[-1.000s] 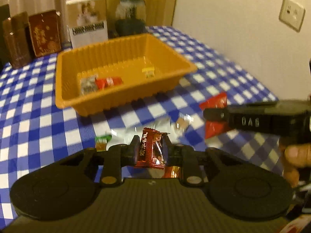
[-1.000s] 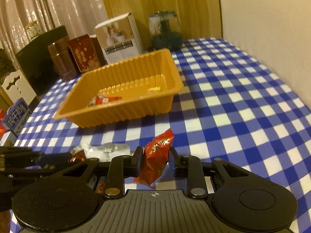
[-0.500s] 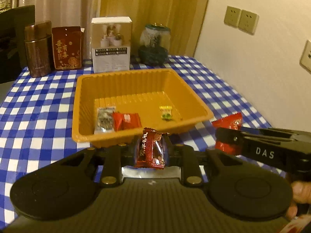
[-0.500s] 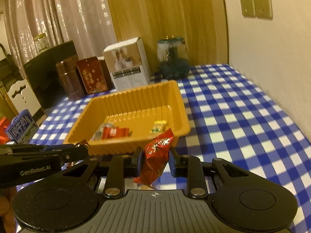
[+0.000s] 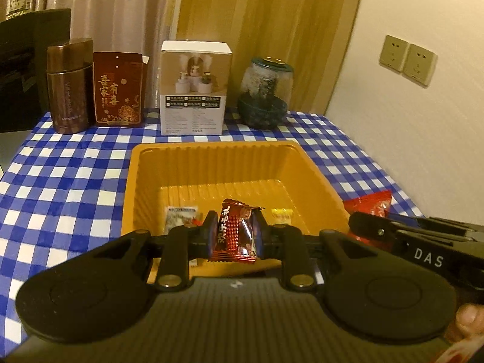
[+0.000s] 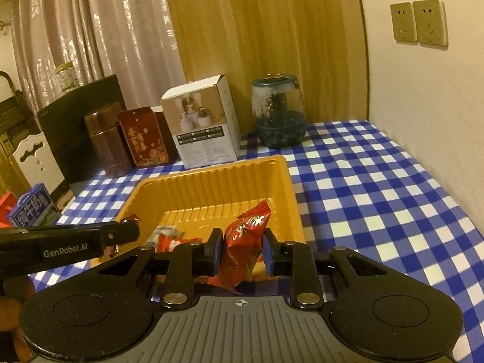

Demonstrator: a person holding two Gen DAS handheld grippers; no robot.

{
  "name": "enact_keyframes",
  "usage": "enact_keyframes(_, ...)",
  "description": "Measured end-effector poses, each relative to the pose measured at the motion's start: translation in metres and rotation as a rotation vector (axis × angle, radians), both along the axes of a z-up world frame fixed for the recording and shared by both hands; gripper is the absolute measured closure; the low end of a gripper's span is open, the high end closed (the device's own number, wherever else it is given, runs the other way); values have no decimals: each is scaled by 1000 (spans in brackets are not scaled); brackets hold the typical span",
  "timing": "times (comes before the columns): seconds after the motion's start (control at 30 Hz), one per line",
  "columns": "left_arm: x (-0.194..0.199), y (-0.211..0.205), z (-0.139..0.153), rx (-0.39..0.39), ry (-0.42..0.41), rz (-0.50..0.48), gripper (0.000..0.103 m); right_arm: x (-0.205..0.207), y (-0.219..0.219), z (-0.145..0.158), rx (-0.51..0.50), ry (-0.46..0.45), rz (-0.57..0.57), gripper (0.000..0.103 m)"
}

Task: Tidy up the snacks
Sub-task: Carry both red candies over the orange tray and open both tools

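Both claws advanced over tray (image 5: 211, 163), left claw (image 5: 234, 237) pinching candy (image 5: 234, 231)

Each wrist view looks forward and slightly down along its tool, close above the surface (image 5: 75, 181); both share the tray (image 5: 211, 163) ahead.

A table (image 6: 378, 187) under a blue-and-white checked cloth stands against a cream wall (image 6: 423, 96) bearing two sockets (image 6: 419, 24) — the light is warm and dim. Behind the table hang a mustard curtain (image 6: 260, 30) and, to its left, a pale sheer curtain (image 6: 99, 30). At the left edge stand a dark cabinet (image 6: 78, 115) with a jar (image 6: 65, 75) on top, and a white chair back (image 6: 33, 157) — lower down, a blue carton (image 6: 31, 208).
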State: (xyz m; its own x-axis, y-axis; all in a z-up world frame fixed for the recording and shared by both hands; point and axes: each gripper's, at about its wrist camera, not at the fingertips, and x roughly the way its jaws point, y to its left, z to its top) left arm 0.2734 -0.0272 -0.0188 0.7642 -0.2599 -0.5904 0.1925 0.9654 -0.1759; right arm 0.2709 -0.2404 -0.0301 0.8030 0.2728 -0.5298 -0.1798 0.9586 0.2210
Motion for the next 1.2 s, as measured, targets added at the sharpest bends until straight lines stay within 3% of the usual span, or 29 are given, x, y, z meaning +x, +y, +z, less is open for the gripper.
enact_keyframes(0.47, 42, -4, -18, 7, 25, 25, 81, 46, 4, -12, -2, 5, 5, 75)
enact_keyframes(0.9, 54, -4, -29, -3, 42, 24, 81, 60, 10, -21, 1, 27, 10, 75)
enact_keyframes(1.03, 55, -1, -33, 1, 47, 46, 73, 61, 10, -23, 2, 33, 8, 75)
enact_keyframes(1.2, 55, 6, -33, 2, 51, 57, 73, 62, 7, -23, 12, 39, 1, 75)
